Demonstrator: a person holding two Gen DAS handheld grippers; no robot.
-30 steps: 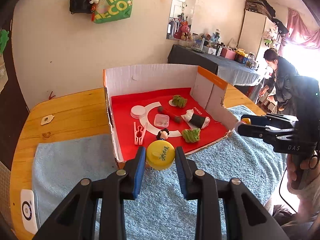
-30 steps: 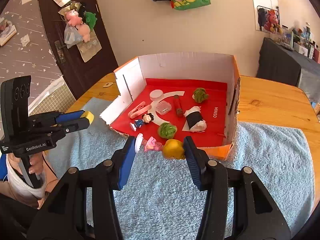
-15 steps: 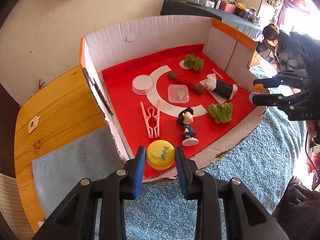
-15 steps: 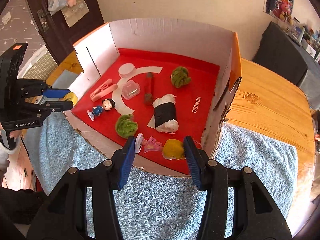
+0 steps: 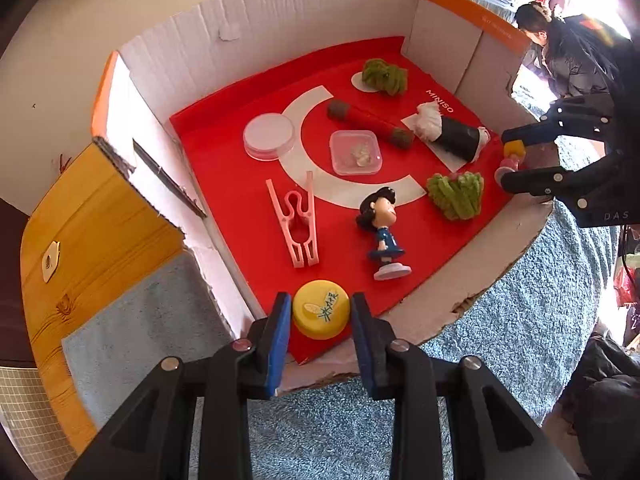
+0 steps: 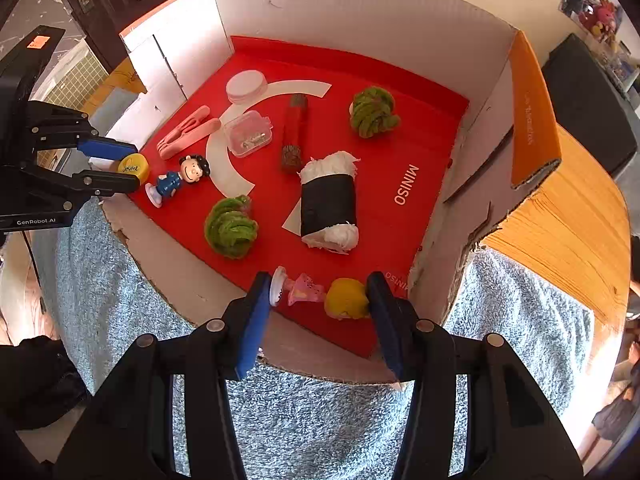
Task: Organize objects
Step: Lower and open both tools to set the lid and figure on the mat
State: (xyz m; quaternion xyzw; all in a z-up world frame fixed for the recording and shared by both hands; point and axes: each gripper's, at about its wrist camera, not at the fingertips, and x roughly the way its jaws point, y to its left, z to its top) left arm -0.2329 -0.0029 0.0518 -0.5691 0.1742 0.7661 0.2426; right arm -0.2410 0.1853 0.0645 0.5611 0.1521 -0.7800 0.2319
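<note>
My left gripper (image 5: 320,316) is shut on a yellow bottle cap (image 5: 321,313) and holds it over the near left corner of the red-floored cardboard box (image 5: 240,208). My right gripper (image 6: 318,300) is shut on a small figure with a pink dress and yellow hair (image 6: 320,295), held sideways over the box's near right edge (image 6: 360,344). In the right wrist view the left gripper (image 6: 112,168) and its cap (image 6: 133,165) show at the left. In the left wrist view the right gripper (image 5: 508,164) shows at the right.
In the box lie a dark-haired figure in blue (image 5: 382,232), a pink clip (image 5: 296,220), a clear square case (image 5: 355,153), a white round lid (image 5: 269,136), a red stick (image 5: 370,125), a black-and-white roll (image 5: 452,138) and two green tufts (image 5: 456,196). A blue towel (image 5: 500,320) covers the wooden table (image 5: 92,208).
Both grippers have moved forward and down over the box, each still holding its object. The box fills more of both views.
</note>
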